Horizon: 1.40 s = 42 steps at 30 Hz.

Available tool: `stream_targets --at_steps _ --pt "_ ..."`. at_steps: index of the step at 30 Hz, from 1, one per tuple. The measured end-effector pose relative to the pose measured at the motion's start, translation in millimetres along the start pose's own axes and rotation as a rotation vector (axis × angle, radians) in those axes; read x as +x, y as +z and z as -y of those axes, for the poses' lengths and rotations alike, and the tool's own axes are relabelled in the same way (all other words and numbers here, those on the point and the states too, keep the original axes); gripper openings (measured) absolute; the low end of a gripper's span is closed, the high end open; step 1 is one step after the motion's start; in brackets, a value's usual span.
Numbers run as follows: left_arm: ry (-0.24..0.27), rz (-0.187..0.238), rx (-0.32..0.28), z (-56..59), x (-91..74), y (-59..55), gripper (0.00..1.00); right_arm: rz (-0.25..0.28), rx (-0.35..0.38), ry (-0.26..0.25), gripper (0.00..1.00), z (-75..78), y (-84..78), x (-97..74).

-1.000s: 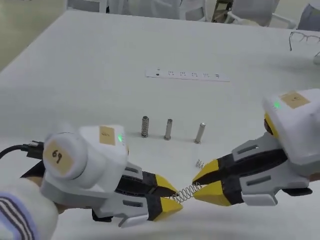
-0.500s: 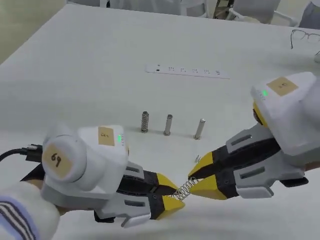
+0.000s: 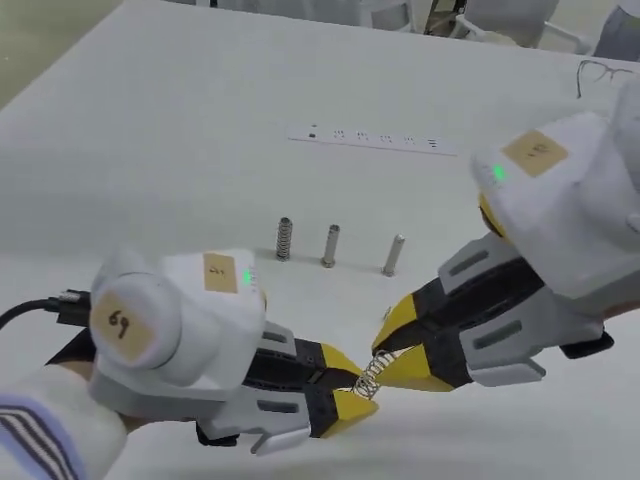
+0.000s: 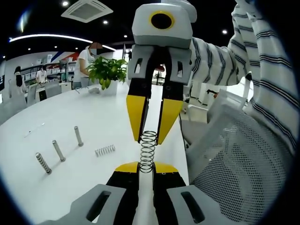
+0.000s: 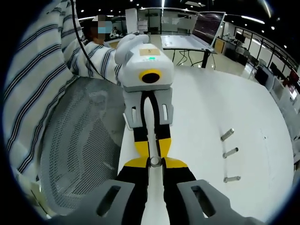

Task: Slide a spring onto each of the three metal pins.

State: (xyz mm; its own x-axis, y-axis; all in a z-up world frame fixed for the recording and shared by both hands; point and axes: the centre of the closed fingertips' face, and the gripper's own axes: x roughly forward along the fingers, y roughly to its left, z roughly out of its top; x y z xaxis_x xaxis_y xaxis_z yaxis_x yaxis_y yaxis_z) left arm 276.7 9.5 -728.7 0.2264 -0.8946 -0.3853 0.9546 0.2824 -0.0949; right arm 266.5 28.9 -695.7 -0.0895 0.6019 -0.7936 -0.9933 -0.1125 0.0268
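On the white worktop, three slim metal pins stood in a row: left pin inside a coiled wire spring, middle pin, right pin. A flat white power strip lay behind them, and a loose steel spring before the right pin. Nearest me, my left tool and right tool met tip to tip, a third steel coil spring pinched between them.

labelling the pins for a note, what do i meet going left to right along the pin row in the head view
pin wearing a spring → bare middle pin → bare right pin
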Motion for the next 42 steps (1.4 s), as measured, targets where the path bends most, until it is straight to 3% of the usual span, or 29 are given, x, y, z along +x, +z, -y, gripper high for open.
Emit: stream_targets --at_steps 18,33,42 --pt "0.003 0.007 -0.002 1.3 0.6 1.4 0.02 -0.118 -0.056 0.013 0.08 -0.5 -7.1 0.1" --pt "0.009 0.027 0.032 1.9 -4.1 16.3 0.02 -0.143 -0.08 0.031 0.09 -1.5 -8.6 8.1" --pt "0.012 0.017 0.028 0.8 -5.4 16.1 0.02 -0.149 -0.088 0.039 0.09 -1.5 -7.5 9.3"
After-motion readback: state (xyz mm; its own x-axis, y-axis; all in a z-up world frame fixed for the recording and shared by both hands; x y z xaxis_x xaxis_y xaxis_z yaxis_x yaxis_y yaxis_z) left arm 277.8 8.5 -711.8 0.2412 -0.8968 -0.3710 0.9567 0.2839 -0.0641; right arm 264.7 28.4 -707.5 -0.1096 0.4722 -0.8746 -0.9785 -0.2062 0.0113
